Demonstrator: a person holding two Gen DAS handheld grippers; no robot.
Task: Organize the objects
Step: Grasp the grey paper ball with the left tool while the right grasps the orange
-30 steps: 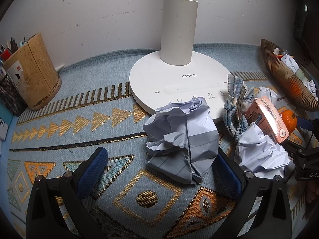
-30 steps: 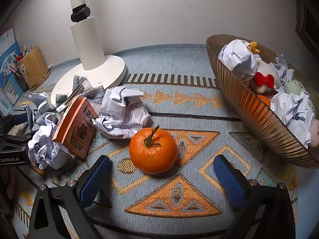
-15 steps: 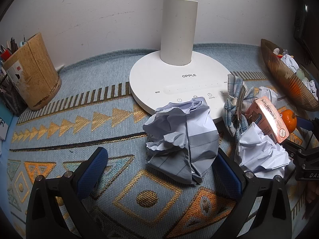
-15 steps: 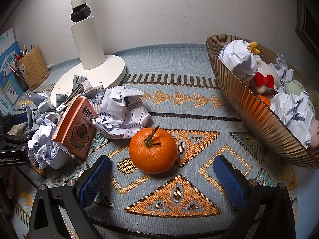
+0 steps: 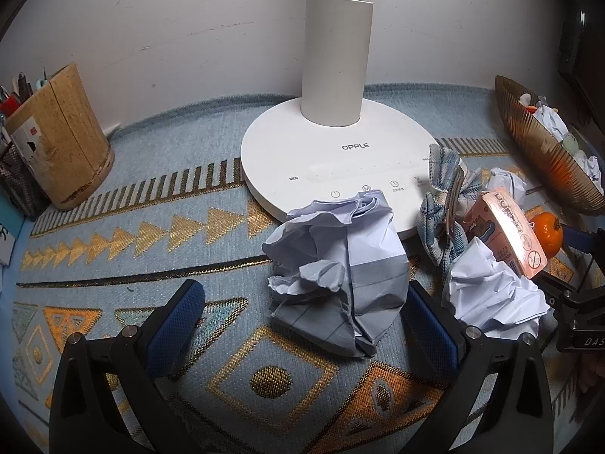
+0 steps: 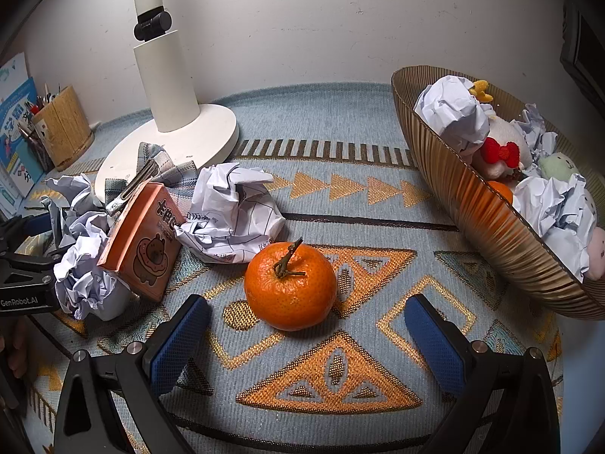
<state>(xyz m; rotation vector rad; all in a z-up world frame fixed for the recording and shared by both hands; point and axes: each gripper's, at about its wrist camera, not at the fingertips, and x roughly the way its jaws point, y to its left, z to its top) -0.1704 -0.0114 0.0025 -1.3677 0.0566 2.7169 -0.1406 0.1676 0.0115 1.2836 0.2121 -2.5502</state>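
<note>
My left gripper (image 5: 302, 325) is open, its blue pads on either side of a crumpled lined paper ball (image 5: 336, 265) that lies against the lamp base. My right gripper (image 6: 308, 338) is open, just in front of an orange (image 6: 290, 286) with a stem; the orange also shows in the left wrist view (image 5: 546, 231). A pink snack box (image 6: 141, 242) leans between paper balls, also in the left wrist view (image 5: 508, 232). Another printed paper ball (image 6: 232, 213) lies behind the orange. A ribbed bronze bowl (image 6: 487, 223) at right holds paper balls, plush toys and an orange.
A white OPPLE lamp (image 5: 336, 151) stands at the back. A wooden pen holder (image 5: 56, 140) and a mesh holder sit at far left. A plaid cloth with a metal clip (image 5: 448, 204) lies by the lamp base. Another white paper ball (image 5: 495, 299) lies at right. A patterned mat covers the desk.
</note>
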